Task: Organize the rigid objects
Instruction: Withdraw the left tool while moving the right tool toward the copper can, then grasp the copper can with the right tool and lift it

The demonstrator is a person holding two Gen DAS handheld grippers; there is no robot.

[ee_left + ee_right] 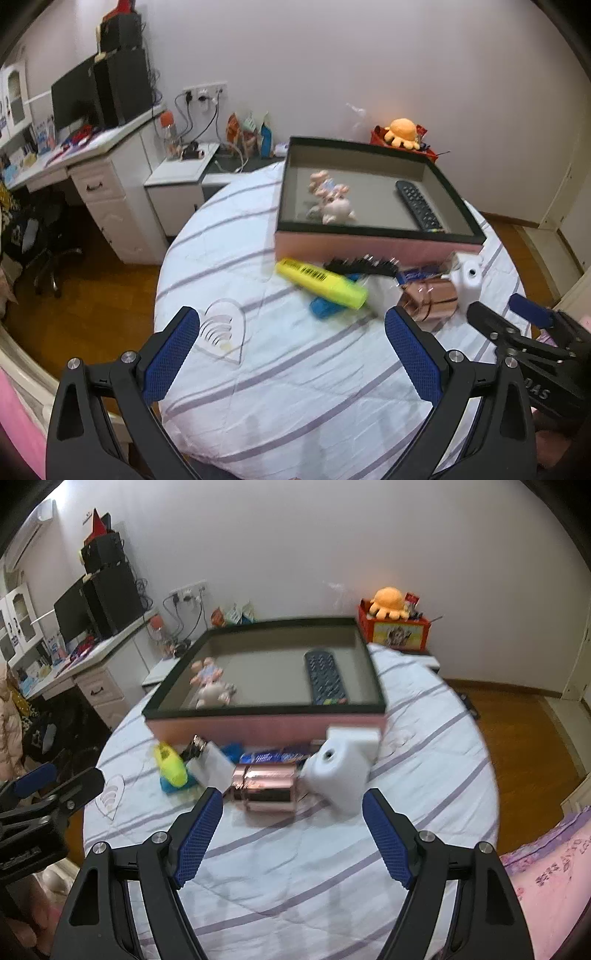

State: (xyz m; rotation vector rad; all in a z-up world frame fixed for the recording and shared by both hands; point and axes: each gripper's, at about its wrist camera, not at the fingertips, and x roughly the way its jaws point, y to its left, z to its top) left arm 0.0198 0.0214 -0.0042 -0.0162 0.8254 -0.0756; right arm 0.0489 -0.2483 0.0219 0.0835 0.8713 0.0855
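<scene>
White bedding with grey stripes (295,867) covers the surface, and a shallow pink box (266,727) with a dark rim sits in the upper middle of both views. Inside the box lie a remote control (325,677) and a small pink figurine (210,683).

Several loose things wait in a row just in front of the box wall: a yellow highlighter (321,282) over something blue, a black brush (362,266), a shiny copper-coloured cylinder (266,784) and a white plastic object (340,771).

Right gripper (291,830) has its fingers spread wide and holds nothing. The copper cylinder and the white object lie directly ahead of it, in the centre of the right wrist view. The cylinder's long axis seems to run left to right across the frame, so the fingers stand at its two ends and not at its sides.

Left gripper (291,350) is also spread wide and empty. The highlighter lies ahead and slightly to the right, with its long axis diagonal from upper left to lower right.

I judge the right gripper is nearer to the cylinder, the left one to the highlighter.
</scene>
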